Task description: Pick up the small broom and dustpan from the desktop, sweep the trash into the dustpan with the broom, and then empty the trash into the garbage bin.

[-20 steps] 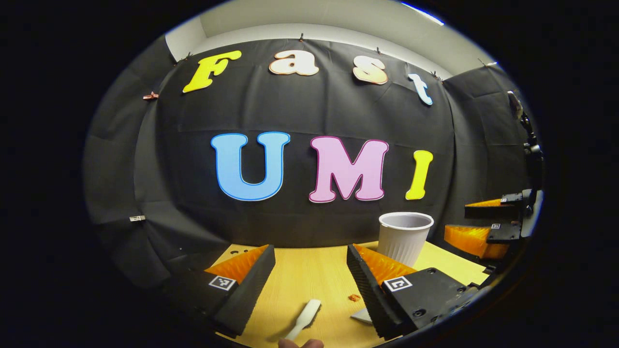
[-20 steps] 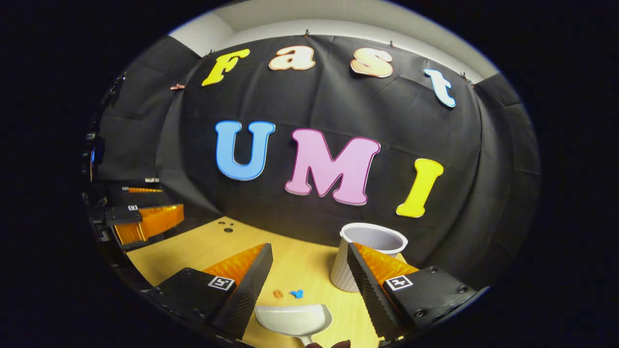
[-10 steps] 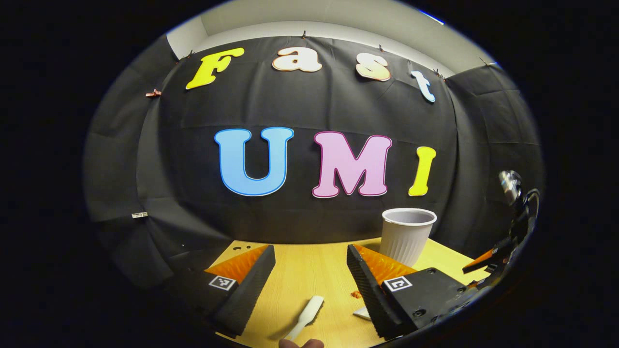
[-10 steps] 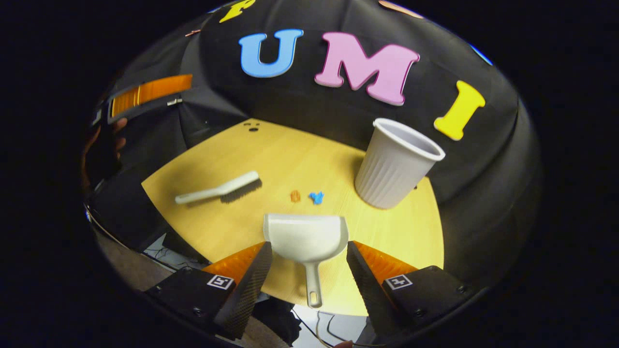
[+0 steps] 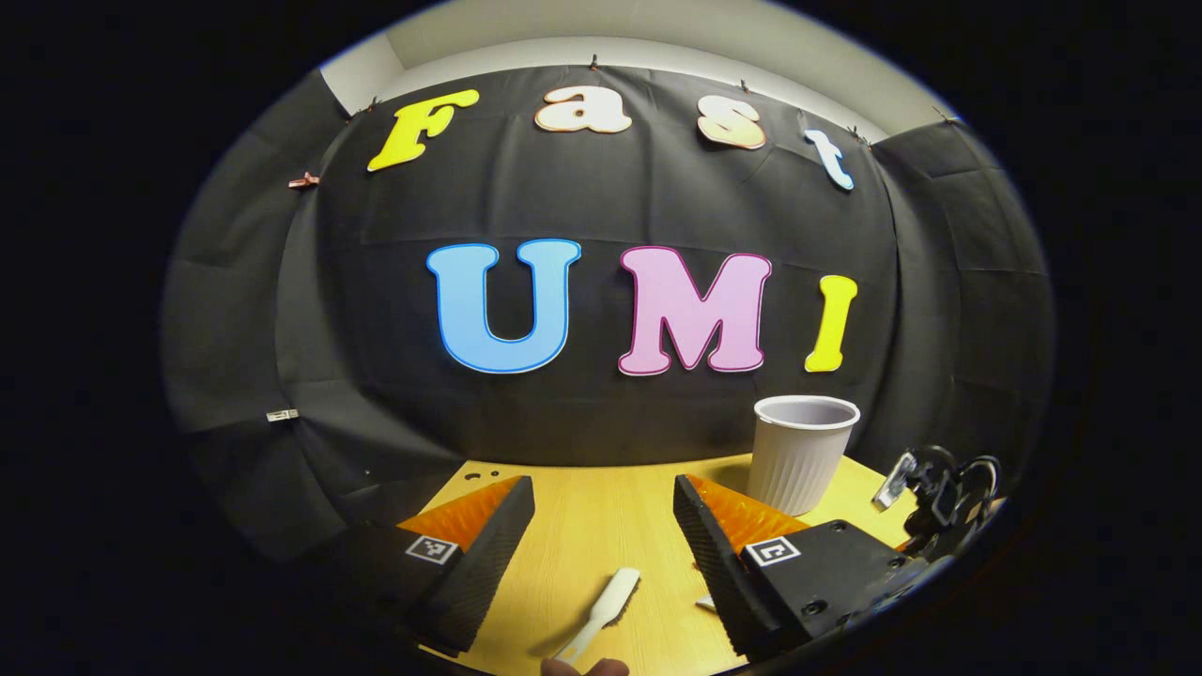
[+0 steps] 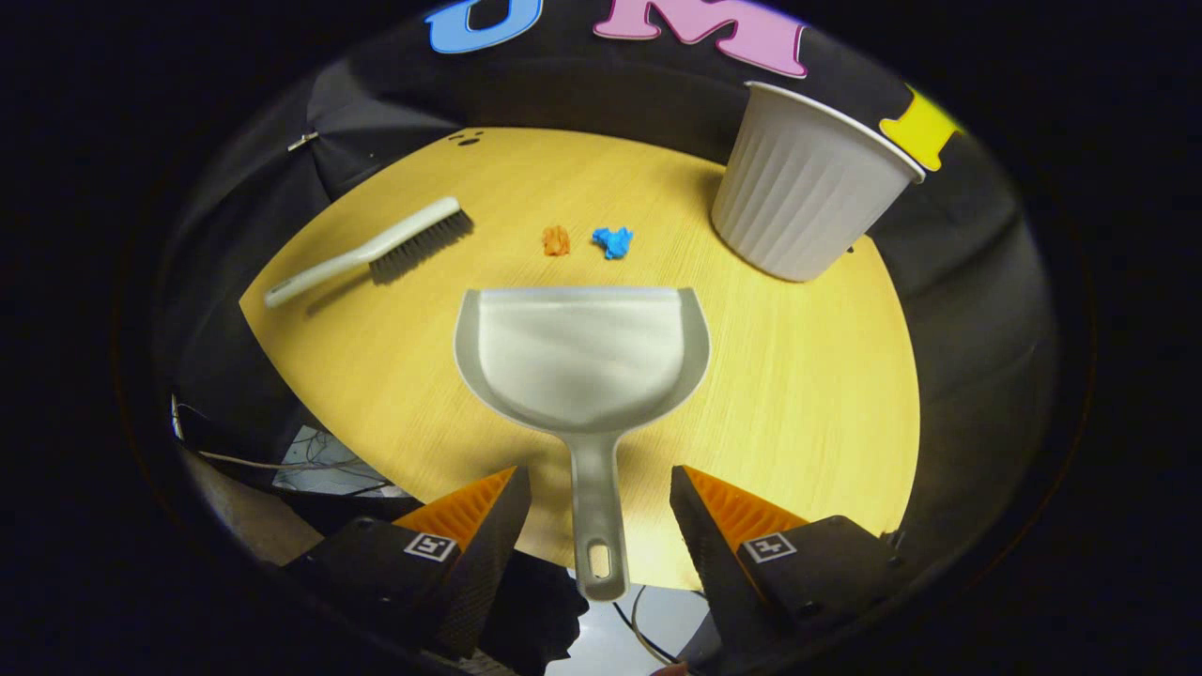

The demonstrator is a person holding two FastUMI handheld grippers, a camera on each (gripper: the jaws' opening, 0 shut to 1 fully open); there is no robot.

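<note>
In the right gripper view a white dustpan lies flat on the wooden desk, its handle pointing back between my fingers. My right gripper is open, with a finger on each side of the handle and a gap on both sides. Beyond the pan's lip lie an orange scrap and a blue scrap. The small broom rests at the left, bristles down. The white ribbed cup serving as the bin stands at the back right. My left gripper is open above the broom's handle.
In the left gripper view the cup stands at the right, and the other gripper shows low at the right edge. Cables hang below the desk's near edge. A fingertip shows at the bottom.
My right gripper has tilted down and closed in on the dustpan, whose handle now lies between its fingers. The left gripper has barely shifted.
</note>
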